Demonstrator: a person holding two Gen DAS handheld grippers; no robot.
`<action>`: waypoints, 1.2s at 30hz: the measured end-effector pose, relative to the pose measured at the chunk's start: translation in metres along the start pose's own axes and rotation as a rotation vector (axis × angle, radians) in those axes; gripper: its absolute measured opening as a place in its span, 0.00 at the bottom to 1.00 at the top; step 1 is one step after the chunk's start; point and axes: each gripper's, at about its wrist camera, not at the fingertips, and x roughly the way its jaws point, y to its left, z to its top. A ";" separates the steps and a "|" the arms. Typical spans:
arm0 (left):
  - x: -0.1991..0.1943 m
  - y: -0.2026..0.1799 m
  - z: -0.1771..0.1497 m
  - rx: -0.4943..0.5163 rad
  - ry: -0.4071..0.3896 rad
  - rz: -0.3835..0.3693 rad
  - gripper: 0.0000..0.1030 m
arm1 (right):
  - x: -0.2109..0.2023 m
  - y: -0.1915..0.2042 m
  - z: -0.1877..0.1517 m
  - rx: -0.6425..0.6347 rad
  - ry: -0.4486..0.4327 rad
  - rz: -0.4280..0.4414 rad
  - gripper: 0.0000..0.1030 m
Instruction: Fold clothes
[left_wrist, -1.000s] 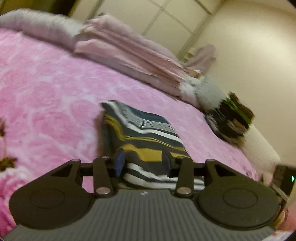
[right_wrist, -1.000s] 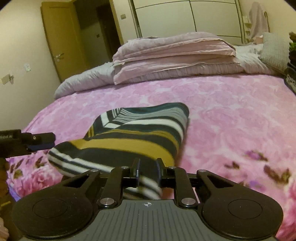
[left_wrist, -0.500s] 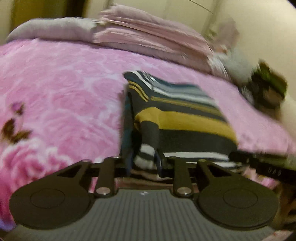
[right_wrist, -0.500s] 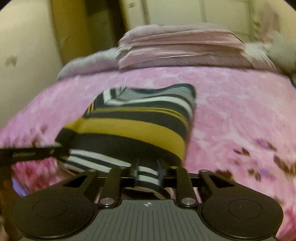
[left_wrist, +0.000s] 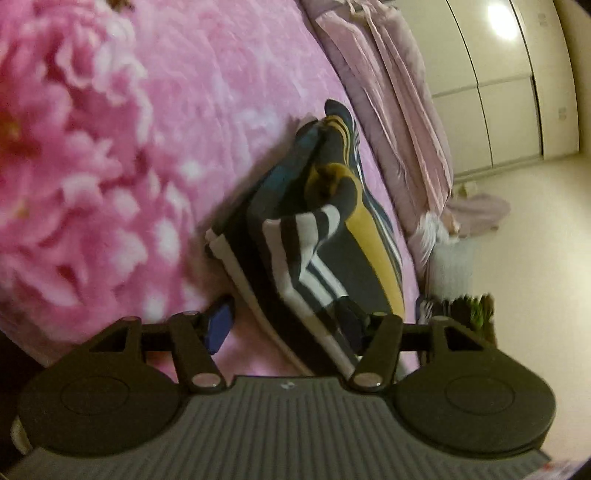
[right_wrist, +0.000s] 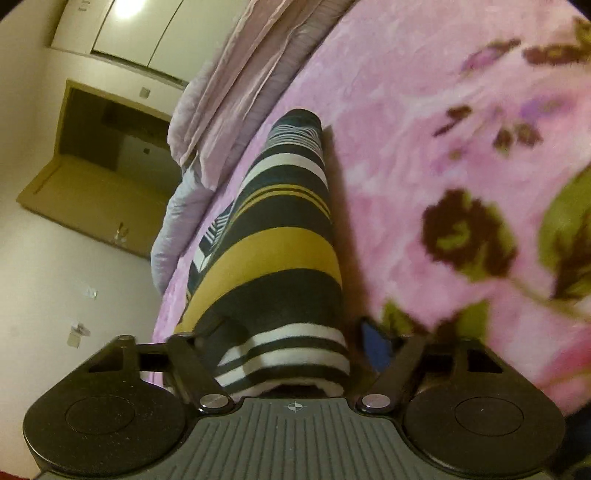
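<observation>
Left wrist view: the left gripper (left_wrist: 286, 328) has its jaws spread wide, both cameras rolled hard so the pink floral bedspread (left_wrist: 110, 166) fills the left of frame. The striped garment (left_wrist: 325, 251), already folded into a thick bundle, lies on the bedspread, its near end sitting between the open fingers; the blue pad (left_wrist: 219, 325) stands clear of the cloth, the other finger is against or just beside the hem, contact not certain. Beyond the garment's far end, a stack of folded lilac bedding (left_wrist: 388, 110). Right wrist view: the right gripper (right_wrist: 291, 350) is also wide open, the garment's (right_wrist: 280, 258) striped hem lying between the fingers and not pinched, as far as I can tell. The bedding stack (right_wrist: 236, 92) sits beyond the garment's far end, a doorway (right_wrist: 99, 147) off to the left of it. Handling judgement: soft knit, light, limp, several layers thick; it will sag and slide open if lifted by one layer, so take the whole stacked edge at the two near corners, jaws closing across all layers. Against half a second ago: both sets of jaws were pinched narrow on the near hem and are now released wide; both grippers have rolled sharply sideways; the bundle looks set down on the bedspread, its near edge no longer held up.
</observation>
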 end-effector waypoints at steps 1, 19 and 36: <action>0.004 0.001 0.003 -0.007 -0.006 -0.004 0.38 | 0.002 -0.001 0.000 0.024 -0.004 0.008 0.35; -0.055 0.019 0.050 0.122 -0.163 0.084 0.30 | -0.003 0.047 -0.004 -0.152 0.053 -0.053 0.73; -0.032 0.018 0.108 0.083 -0.210 0.070 0.16 | 0.045 0.033 0.007 0.093 -0.009 -0.035 0.27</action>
